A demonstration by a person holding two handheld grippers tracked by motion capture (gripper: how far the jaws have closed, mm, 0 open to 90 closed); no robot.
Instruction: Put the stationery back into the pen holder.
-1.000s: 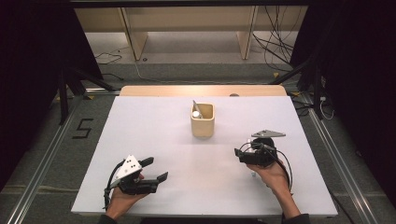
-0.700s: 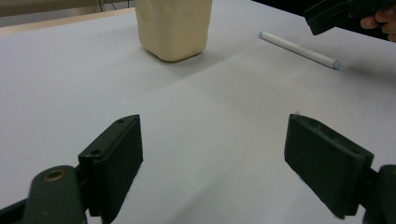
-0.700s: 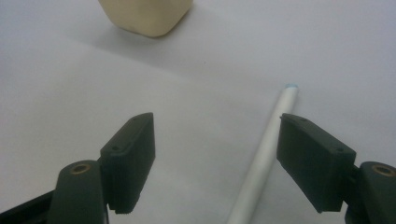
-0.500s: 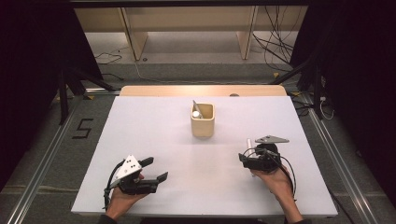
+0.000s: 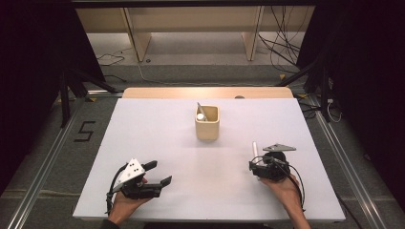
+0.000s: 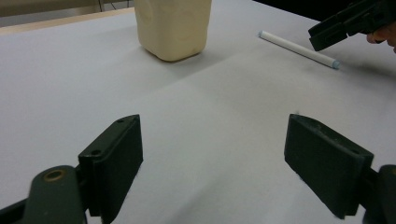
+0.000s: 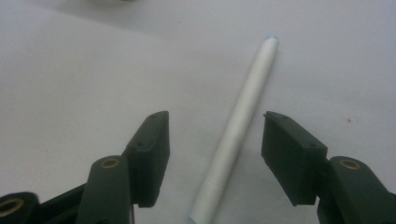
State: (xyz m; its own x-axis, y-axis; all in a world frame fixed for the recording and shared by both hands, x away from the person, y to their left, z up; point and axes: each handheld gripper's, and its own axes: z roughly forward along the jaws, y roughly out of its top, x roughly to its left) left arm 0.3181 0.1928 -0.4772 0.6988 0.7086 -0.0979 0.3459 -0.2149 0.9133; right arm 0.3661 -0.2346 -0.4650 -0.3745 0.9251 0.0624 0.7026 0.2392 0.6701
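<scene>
White pen (image 7: 243, 116): slim cylindrical barrel, pale blue tip at far end; lies flat on white table surface, between the right gripper's fingers (image 7: 149, 154), lengthwise along them, touching neither, tip extending beyond fingertips

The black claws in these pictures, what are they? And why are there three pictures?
They are grippers, pinching tools that a person holds, one in each hand. One camera looks down from above the white table. There you see the left gripper and the right gripper. The other two cameras ride on the grippers and look out between the jaws. On the table stands a cream cup with a pen in it. Another white pen lies flat between the right gripper's jaws. They have just been closing but do not pinch it yet. The left gripper is open and holds nothing.
</scene>
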